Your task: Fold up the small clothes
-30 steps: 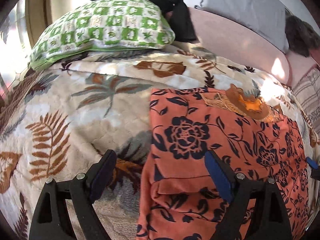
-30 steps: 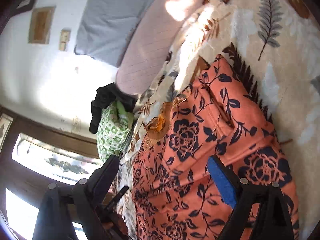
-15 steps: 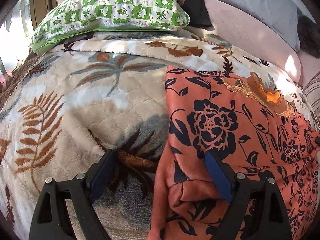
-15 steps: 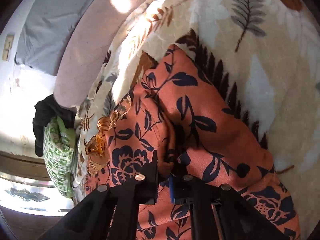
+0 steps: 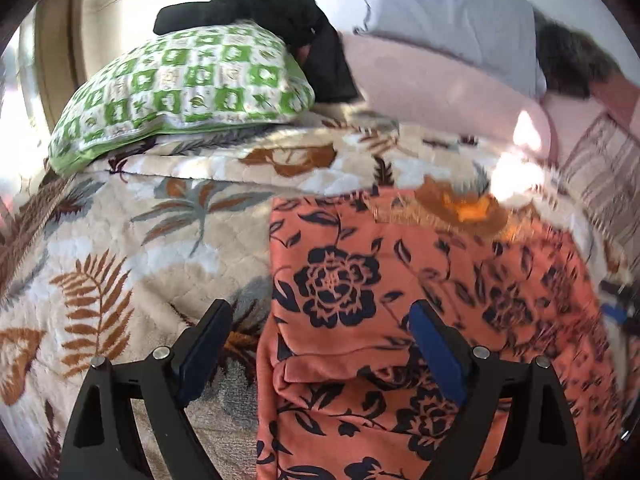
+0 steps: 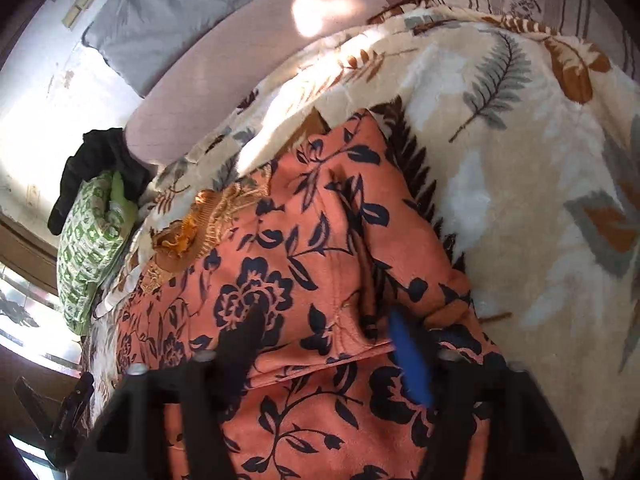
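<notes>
An orange garment with dark navy flowers (image 5: 400, 280) lies on a leaf-print blanket (image 5: 120, 240); a folded flap crosses its near end. My left gripper (image 5: 320, 332) is open and straddles the garment's left edge, holding nothing. In the right wrist view the same garment (image 6: 312, 248) lies with a raised crease down its middle. My right gripper (image 6: 328, 332) is open just above that crease, with its fingers on either side of it. A gold embroidered neckline (image 6: 200, 220) shows at the garment's far end.
A green checked pillow (image 5: 180, 92) with a black cloth (image 5: 288, 24) on it sits at the head of the bed. Grey (image 5: 448, 20) and pink (image 5: 440, 88) pillows lie behind. A window (image 6: 24, 320) is at the left of the right wrist view.
My right gripper, shut on a pinch of the garment half a second ago, has opened and let it go. My left gripper stayed open and drew back a little.
</notes>
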`<state>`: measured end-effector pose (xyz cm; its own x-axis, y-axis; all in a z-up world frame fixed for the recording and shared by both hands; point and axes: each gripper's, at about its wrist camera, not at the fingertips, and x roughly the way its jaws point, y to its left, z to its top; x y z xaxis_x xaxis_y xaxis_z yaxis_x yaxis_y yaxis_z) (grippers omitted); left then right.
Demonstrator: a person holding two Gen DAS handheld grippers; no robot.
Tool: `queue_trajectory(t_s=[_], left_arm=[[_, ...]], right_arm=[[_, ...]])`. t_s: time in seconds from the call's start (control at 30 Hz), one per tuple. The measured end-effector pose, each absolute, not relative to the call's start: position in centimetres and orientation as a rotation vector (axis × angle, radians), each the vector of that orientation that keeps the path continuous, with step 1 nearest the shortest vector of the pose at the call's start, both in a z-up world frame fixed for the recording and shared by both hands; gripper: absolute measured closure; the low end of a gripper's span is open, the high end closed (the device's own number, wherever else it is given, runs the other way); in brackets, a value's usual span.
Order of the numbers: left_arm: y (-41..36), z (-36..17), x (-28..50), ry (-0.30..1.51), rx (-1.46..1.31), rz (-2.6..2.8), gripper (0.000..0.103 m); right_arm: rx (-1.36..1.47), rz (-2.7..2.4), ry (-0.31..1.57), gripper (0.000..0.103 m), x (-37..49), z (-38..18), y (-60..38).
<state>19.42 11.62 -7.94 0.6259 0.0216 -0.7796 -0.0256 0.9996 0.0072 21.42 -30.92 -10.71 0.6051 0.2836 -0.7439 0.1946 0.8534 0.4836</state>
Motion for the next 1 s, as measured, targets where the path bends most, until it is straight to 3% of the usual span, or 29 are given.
queue_trajectory(t_s=[0.07, 0.2, 0.33, 0.47, 0.53, 0.77, 0.83, 0.93, 1.0], left_arm=[[10.4, -11.9, 20.6, 1.055, 0.153, 0.075, 0.012], [13.0, -11.2, 19.8, 1.026, -0.034, 0.071, 0.011], [13.3, -8.5, 18.6, 0.925, -0.030, 0.079, 0.011], [11.3, -10.2, 19.6, 1.007, 0.087, 0.057, 0.011], [11.7, -12.3, 20.2, 1.065, 0.068, 0.066, 0.010], [13.0, -12.7, 20.2, 1.048, -0.014, 0.066, 0.005], [13.3, -12.9, 20.3, 1.051, -0.039, 0.073, 0.001], [14.1, -12.2, 19.8, 1.048, -0.087, 0.056, 0.001], [14.9, -10.5, 18.2, 0.981, -0.114, 0.059, 0.001]], right_arm=[[0.559, 0.043, 0.891, 0.024, 20.7, -9.2, -31.2], [0.574, 0.108, 0.840, 0.024, 20.5, -6.2, -30.8], [0.561, 0.214, 0.807, 0.024, 21.9, -4.5, -29.2], [0.719, 0.268, 0.909, 0.012, 24.9, -9.3, -29.5], [0.844, 0.205, 1.057, 0.014, 26.1, -14.4, -30.6], [0.810, 0.332, 0.896, 0.014, 26.7, -9.3, -30.9], [0.829, 0.344, 0.877, 0.012, 28.4, -10.1, -31.3], [0.891, 0.263, 0.992, 0.012, 30.9, -14.9, -32.7], [0.895, 0.268, 0.939, 0.013, 29.5, -12.5, -32.9]])
